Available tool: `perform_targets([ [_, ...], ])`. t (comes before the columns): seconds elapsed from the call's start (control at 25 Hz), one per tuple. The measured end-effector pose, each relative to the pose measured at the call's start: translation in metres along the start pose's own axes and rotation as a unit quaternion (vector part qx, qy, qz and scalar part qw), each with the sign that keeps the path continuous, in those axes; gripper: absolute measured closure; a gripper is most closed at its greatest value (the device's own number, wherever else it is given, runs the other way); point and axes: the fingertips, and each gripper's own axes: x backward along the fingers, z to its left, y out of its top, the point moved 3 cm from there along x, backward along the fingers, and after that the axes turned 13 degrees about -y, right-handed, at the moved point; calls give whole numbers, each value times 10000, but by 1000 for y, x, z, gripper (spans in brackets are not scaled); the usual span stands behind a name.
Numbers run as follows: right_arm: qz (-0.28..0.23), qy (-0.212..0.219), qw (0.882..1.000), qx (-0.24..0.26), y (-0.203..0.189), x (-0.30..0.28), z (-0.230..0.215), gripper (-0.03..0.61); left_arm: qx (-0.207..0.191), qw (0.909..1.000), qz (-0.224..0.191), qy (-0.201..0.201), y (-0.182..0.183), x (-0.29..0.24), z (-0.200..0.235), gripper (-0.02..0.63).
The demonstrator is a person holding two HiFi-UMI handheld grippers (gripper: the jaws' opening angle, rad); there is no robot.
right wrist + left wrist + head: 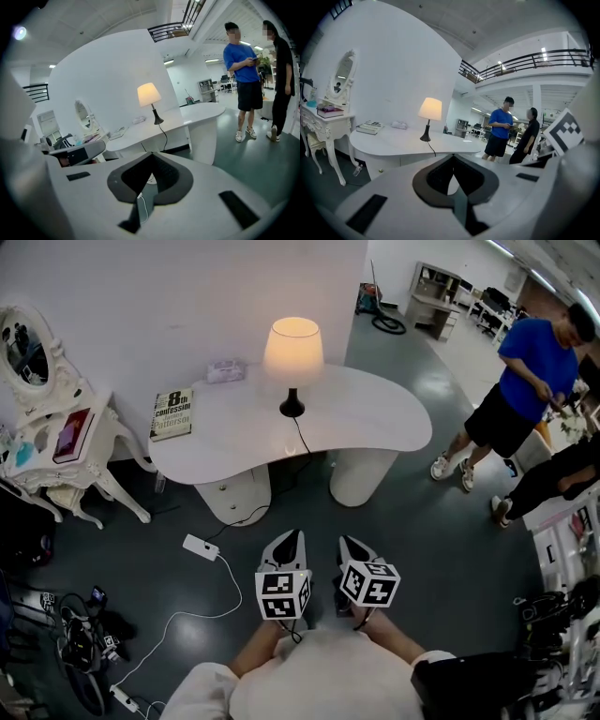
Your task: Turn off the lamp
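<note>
Approach step, I judge: lamp (pixel 292 352) lit, standing mid-table (pixel 384 423), well ahead of both grippers. Left gripper (pixel 292 537) and right gripper (pixel 348 543): jaws closed, nothing held. Next: close in and find the switch, perhaps on the cord (pixel 302 439); none visible. Count: one lamp, one table, one book (pixel 172 414), two grippers.

1. The left gripper (pixel 292 540) sits low in the centre of the head view, just left of the right gripper (pixel 349 545). Both point toward the top of the frame, side by side with a gap between them.
2. In the left gripper view the jaws meet at their tips, empty.
3. The right gripper view shows the same: jaws together, empty.
4. The left marker cube (pixel 283 593) and right marker cube (pixel 368 582) face upward.
5. Two bare forearms (pixel 255 652) reach up from the bottom edge to the cubes.
</note>
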Motion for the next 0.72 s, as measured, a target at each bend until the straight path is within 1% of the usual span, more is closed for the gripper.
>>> perform_targets([
  [0.36,-199,-43,9997,150,44,-47,15,580,55,9999,-144,-17,27,-49,51,604],
  [0.56,-129,-240,9995,153,52,-65,7,580,205,9996,-195,-36,34,-70,70,604],
  [0.72,-71,-286,9994,173,56,-78,8,580,346,9993,-153,-41,31,-82,81,604],
])
